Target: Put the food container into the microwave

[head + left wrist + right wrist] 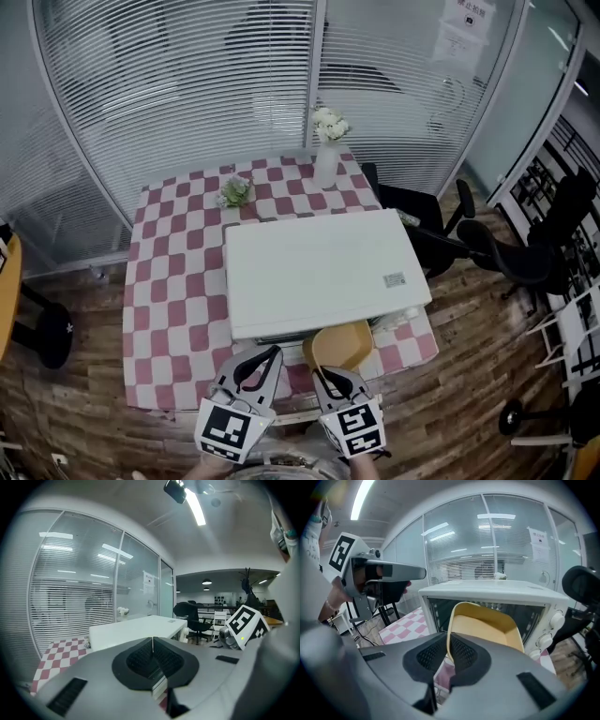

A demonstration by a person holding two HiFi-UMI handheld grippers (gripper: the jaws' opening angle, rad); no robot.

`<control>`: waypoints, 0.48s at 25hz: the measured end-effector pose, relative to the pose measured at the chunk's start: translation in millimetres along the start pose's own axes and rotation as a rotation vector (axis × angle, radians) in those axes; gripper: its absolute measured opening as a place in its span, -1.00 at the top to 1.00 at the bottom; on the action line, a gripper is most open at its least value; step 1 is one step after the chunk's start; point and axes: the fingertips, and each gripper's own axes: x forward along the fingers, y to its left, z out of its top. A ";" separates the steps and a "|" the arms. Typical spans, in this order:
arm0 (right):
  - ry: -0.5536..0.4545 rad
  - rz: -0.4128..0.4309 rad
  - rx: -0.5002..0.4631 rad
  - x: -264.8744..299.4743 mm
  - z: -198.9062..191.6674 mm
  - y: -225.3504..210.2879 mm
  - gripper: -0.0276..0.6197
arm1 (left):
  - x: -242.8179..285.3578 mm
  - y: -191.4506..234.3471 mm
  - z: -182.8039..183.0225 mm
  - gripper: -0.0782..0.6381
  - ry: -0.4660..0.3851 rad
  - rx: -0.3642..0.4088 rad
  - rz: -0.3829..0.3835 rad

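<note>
The white box-shaped microwave (pixel 319 272) fills the middle of the pink-and-white checked tablecloth (pixel 173 300). Its 3 o'clock side runs almost to the cloth's edge, and only a narrow strip shows at its 6 o'clock front. The widest bare cloth lies at its 9 o'clock.

The yellow plastic food container (pixel 342 345) hangs off the table at that 6 o'clock front, just before the oven's dark window. The right gripper (pixel 328 377) is clenched on its near rim. The left gripper (pixel 265 356), at the container's 9 o'clock, has its jaws pressed together on nothing.

Count:
- One microwave and one container.
- Two grippers.
- One white vase of white flowers (pixel 326 164) at the microwave's 12 o'clock.
- One small green posy (pixel 235 191) at 11 o'clock.
- Two black office chairs (pixel 427 225) on the floor at 3 o'clock.
</note>
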 end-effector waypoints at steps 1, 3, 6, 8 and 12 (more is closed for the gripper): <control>0.007 -0.001 -0.001 5.5 0.1 0.7 0.88 | -1.0 5.1 -1.0 0.74 0.000 -0.002 0.003; 0.019 -0.005 -0.006 16.3 1.1 1.2 0.88 | -2.3 14.9 -2.2 0.74 -0.002 -0.005 0.008; 0.036 -0.013 -0.019 31.2 3.3 0.6 0.88 | -3.8 27.9 -3.5 0.74 -0.005 -0.010 0.011; 0.042 -0.018 -0.028 40.6 5.5 -0.6 0.88 | -4.5 35.9 -4.3 0.74 -0.008 -0.014 0.013; 0.048 -0.027 -0.045 60.5 10.5 -0.8 0.88 | -7.6 53.0 -5.6 0.74 -0.011 -0.010 0.019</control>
